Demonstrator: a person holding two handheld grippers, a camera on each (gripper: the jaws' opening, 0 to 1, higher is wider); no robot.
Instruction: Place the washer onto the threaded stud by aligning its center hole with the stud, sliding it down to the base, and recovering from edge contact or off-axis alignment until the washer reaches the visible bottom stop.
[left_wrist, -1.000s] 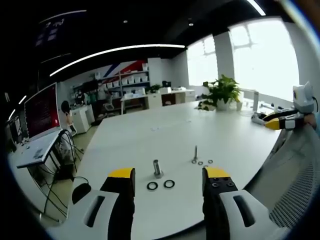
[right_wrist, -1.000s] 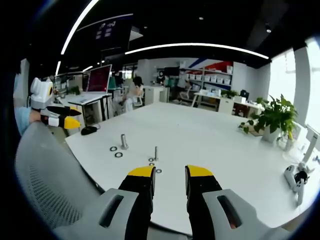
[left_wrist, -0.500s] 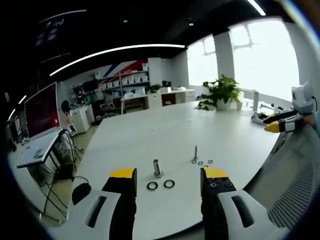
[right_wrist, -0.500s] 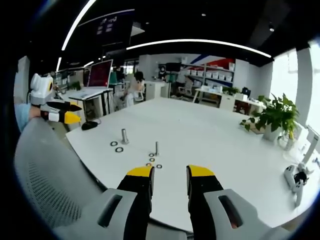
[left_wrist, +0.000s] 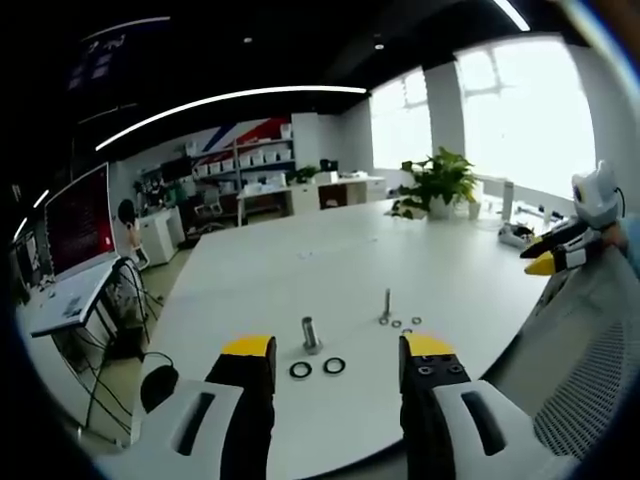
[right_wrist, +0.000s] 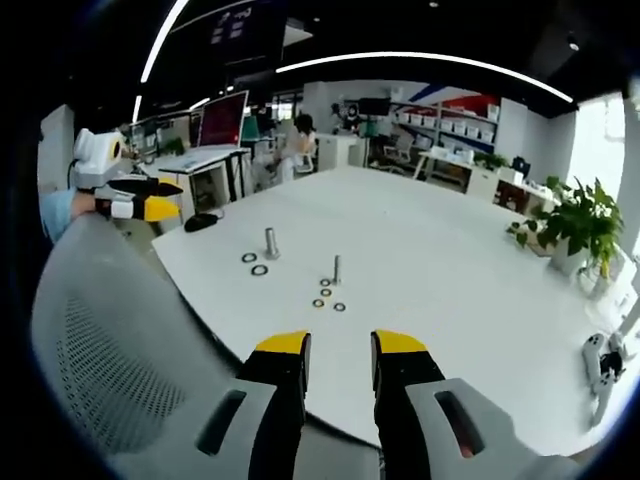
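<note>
Left gripper (left_wrist: 338, 352) is level, jaws wide apart, holding nothing; right gripper (right_wrist: 339, 345) is level too, jaws parted more narrowly, also holding nothing

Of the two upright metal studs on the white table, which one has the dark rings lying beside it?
The thicker, shorter stud, the one nearer the left gripper. Two dark rings lie just in front of it. The thin stud has smaller, paler washers around its base instead.

Left gripper view: we look from off the white table (left_wrist: 300, 280) edge, forward over it toward windows, studs well ahead. Right gripper view: we sit farther back, above a mesh chair back (right_wrist: 110, 350), facing the table (right_wrist: 430, 260) toward shelving. Both views share the tabletop, the thin stud (left_wrist: 386, 305) (right_wrist: 336, 269) and the thick stud (left_wrist: 310, 333) (right_wrist: 270, 242).
</note>
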